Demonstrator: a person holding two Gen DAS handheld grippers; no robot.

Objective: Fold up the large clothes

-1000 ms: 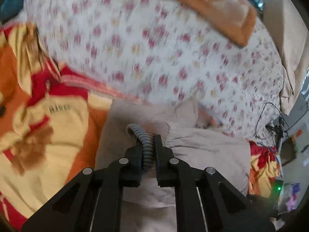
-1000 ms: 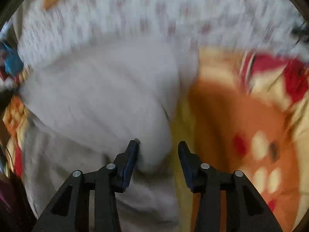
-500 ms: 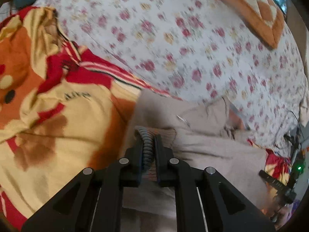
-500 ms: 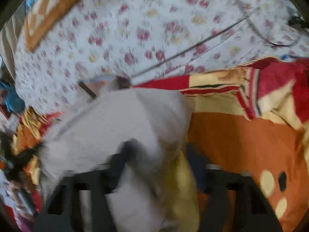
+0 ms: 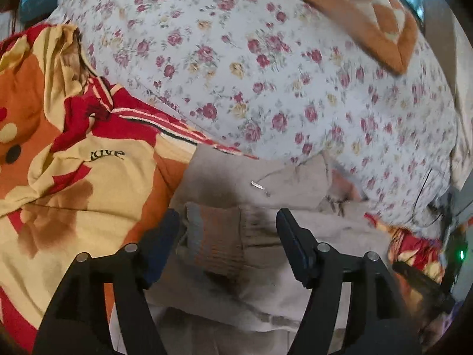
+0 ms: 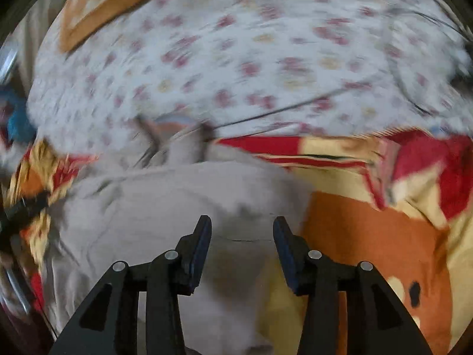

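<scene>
On the bed, a beige garment (image 5: 266,281) lies bunched over an orange, red and cream cartoon blanket (image 5: 88,183), its ribbed cuff (image 5: 215,236) between the left gripper (image 5: 227,236), whose jaws have just been opening and stand clear of it. Behind spread a floral sheet (image 5: 266,74) and an orange checked pillow (image 5: 369,20). The right gripper (image 6: 242,236), jaws apart and just been opening, grips nothing above the soft cloth.

A matt beige cloth garment (image 5: 283,174) with a ribbed knit cuff (image 5: 218,242) is seen; a fleecy orange blanket (image 5: 97,183); a printed cotton-like floral sheet (image 5: 266,68).
</scene>
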